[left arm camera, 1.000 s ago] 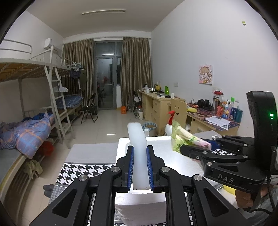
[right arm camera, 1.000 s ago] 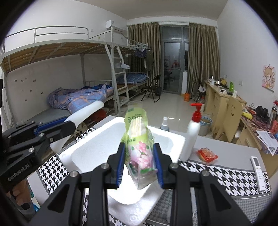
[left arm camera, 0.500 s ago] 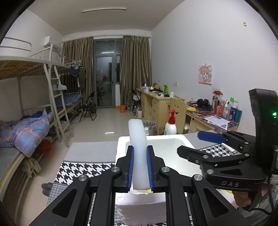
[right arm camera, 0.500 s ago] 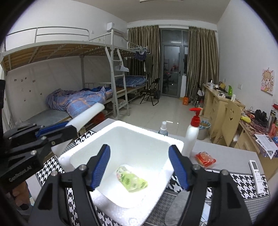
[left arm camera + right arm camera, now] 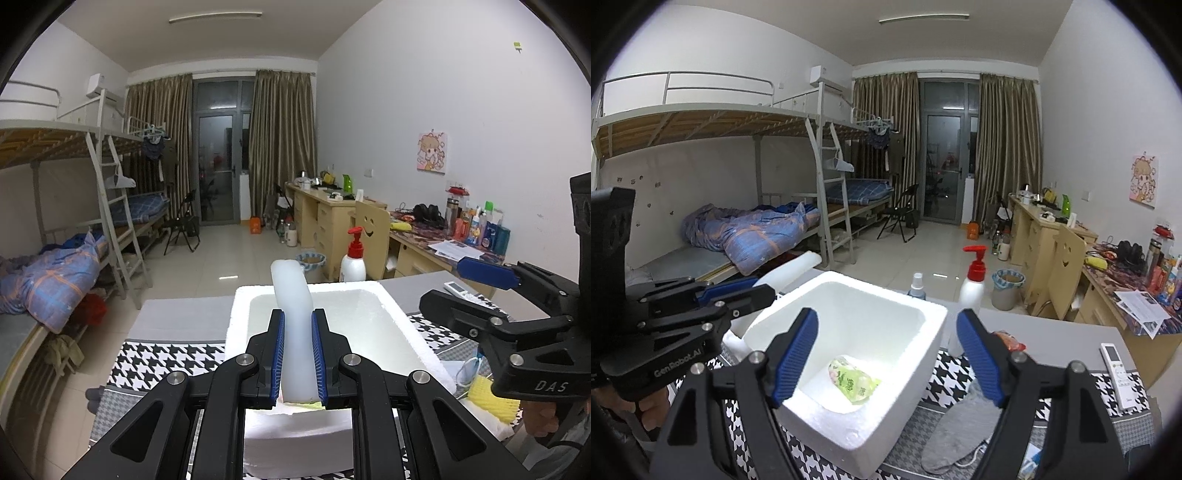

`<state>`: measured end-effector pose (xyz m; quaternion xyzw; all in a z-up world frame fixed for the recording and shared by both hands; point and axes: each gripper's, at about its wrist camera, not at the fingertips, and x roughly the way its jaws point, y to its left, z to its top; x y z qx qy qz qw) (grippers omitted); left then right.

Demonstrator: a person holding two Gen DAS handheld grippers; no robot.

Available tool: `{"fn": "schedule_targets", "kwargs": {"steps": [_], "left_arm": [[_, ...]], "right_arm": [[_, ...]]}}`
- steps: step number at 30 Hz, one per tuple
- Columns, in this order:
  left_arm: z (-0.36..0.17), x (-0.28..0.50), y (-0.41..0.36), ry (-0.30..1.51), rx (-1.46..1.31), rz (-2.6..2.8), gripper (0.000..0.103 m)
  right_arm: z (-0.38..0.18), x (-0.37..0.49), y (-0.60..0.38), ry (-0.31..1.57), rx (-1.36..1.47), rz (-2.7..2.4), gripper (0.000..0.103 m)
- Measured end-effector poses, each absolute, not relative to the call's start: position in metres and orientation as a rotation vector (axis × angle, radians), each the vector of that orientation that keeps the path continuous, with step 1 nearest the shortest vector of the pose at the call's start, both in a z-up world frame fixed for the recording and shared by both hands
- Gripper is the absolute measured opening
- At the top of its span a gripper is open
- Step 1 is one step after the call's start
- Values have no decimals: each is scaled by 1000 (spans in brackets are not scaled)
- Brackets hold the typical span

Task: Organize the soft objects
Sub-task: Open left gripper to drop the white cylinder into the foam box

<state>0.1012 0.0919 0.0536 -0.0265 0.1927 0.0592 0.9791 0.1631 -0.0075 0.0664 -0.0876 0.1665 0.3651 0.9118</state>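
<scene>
The green tissue packet (image 5: 852, 383), gripped a second ago, now lies inside the white foam box (image 5: 905, 398) on the tabletop (image 5: 1056, 334). The right gripper (image 5: 886, 358), fingers empty and opening wide, hovers above. The left gripper (image 5: 298, 354) pinches a white foam strip (image 5: 291, 295) over the box's near edge.

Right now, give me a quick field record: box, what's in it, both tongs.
container: white foam box, open top, on the houndstooth cloth
contents: one green tissue pack lying on the box floor
left tongs: shut on a white foam strip, held over the box's near edge
right tongs: empty, jaws opening, above the box
beside the box: grey cloth, pump bottle, spray bottle, remote
</scene>
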Motion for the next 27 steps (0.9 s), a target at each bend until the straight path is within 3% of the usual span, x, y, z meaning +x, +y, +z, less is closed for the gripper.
{"fn": "schedule_targets", "kwargs": {"steps": [20,22,24,25,26,27], "left_arm": [[50,131,78,437,-36,78,20],[48,136,79,448,-36,80,30],[46,138,80,452,-45,99,51],[46,139,81,448,-51,113,69],[46,138,81,441,-59,121,78],[46,137,82,432,-68,128,80]], "right_arm": [[60,171,-37,348,-166,676,81],[58,171,-40,351,-161,670,81],[58,173,-44,353,-156,661,81],[57,173,-45,352,-153,658,81],[57,174,-48,352,-149,655,81],[57,175,-49,353,-146,652,81]]}}
